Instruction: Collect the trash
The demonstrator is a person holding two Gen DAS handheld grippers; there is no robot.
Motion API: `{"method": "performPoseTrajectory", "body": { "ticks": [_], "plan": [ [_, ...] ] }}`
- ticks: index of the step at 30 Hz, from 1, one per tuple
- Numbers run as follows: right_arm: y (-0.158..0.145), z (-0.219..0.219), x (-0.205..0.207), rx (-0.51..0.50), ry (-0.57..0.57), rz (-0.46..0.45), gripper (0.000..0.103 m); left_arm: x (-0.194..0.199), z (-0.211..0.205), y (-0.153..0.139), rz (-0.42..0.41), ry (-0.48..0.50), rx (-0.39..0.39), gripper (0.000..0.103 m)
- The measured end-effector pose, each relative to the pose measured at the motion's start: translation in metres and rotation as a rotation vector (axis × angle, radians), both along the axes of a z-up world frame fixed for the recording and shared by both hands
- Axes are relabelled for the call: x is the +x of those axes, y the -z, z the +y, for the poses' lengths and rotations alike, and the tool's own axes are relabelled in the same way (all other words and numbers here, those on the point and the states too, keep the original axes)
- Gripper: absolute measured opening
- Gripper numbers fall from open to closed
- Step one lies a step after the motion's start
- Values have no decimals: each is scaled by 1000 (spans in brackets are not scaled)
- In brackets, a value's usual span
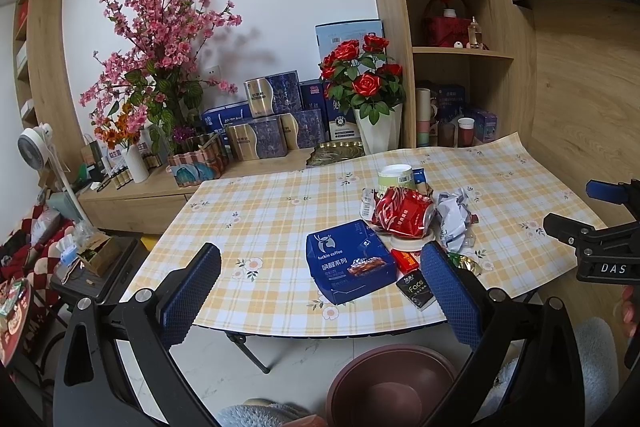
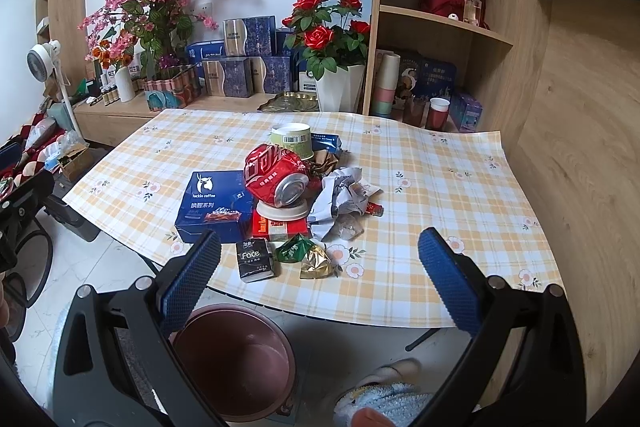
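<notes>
A pile of trash lies on the checked tablecloth (image 2: 420, 211): a blue Luckin coffee box (image 2: 214, 209) (image 1: 348, 267), a crushed red cola can (image 2: 276, 177) (image 1: 402, 213), crumpled white paper (image 2: 340, 197) (image 1: 454, 217), a black Face tissue pack (image 2: 256, 259) (image 1: 416, 293), a red flat pack (image 2: 280, 227), green and gold wrappers (image 2: 306, 255) and a pale paper cup (image 2: 292, 139) (image 1: 396, 175). A maroon bin (image 2: 236, 363) (image 1: 392, 387) stands on the floor below the table's front edge. My left gripper (image 1: 320, 291) and right gripper (image 2: 318, 287) are both open and empty, held short of the pile.
A wooden sideboard (image 2: 120, 111) behind the table carries flower vases and boxes. A shelf unit (image 2: 440, 23) stands at the back right. A white fan (image 2: 42, 61) and clutter sit at the left. Slippered feet (image 2: 384, 399) are beside the bin.
</notes>
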State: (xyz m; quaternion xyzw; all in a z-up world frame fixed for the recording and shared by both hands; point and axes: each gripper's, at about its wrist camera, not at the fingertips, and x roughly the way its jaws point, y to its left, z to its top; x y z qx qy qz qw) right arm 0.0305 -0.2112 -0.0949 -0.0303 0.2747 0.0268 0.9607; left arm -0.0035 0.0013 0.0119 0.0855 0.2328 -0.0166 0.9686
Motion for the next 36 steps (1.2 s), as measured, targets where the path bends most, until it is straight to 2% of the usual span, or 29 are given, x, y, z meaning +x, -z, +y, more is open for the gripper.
{"method": "performPoseTrajectory", "body": {
  "ticks": [12, 15, 23, 31, 36],
  "plan": [
    [4, 1, 0, -4, 1, 4, 97, 2, -4, 6, 4, -1, -3, 98],
    [6, 1, 0, -2, -1, 3, 97, 2, -3, 29, 9, 0, -4, 98],
    [8, -3, -2, 39, 0, -3, 97, 4, -3, 37, 15, -2, -14, 98],
    [9, -14, 0, 93, 12, -18, 97, 5, 13, 36, -36, -33, -94, 98],
    [13, -20, 4, 127, 16, -20, 98, 10, 23, 39, -26, -39, -143, 98]
  ]
}}
